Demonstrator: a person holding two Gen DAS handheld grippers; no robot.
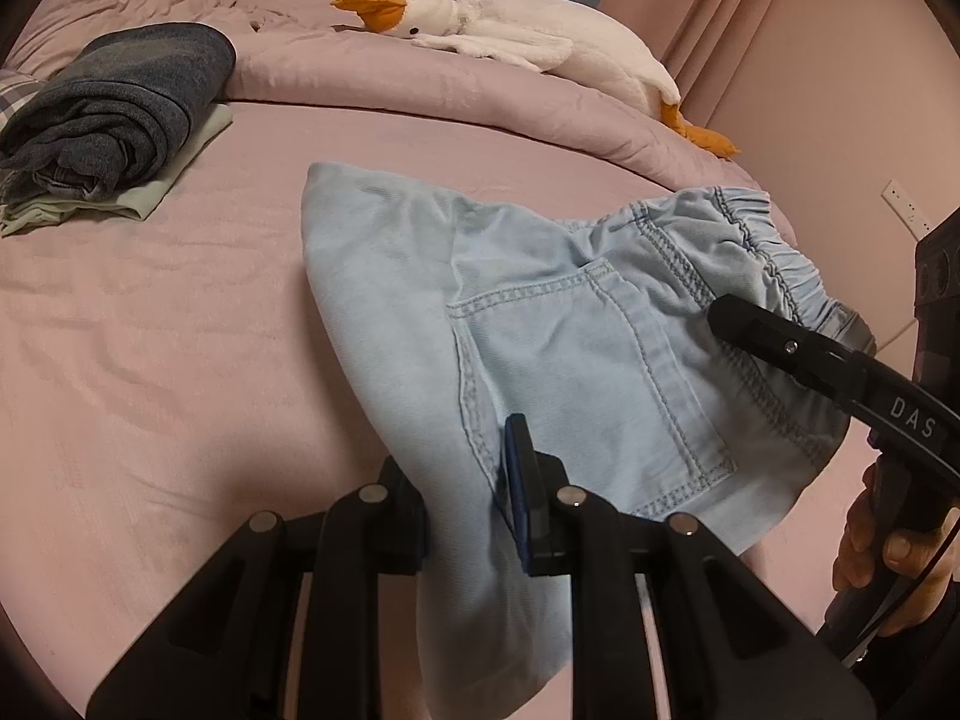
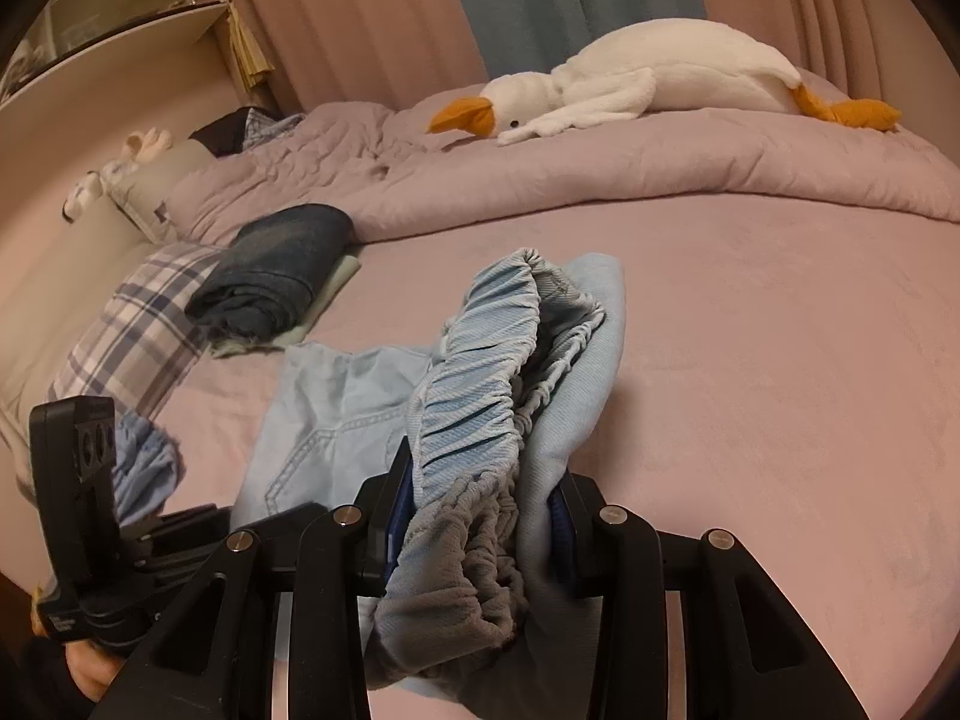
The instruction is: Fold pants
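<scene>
Both grippers angled down over the bed (image 1: 180, 300): left gripper (image 1: 465, 504) pinched the pants (image 1: 570, 348) fabric, right gripper (image 2: 480, 516) clamped their waistband.

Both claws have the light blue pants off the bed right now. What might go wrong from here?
1. The right claw clamps a thick bunch of elastic waistband; layers may slip out unevenly.
2. The left claw pinches only a thin edge of the pants, which might pull free.
3. The hanging fabric could land creased.
</scene>
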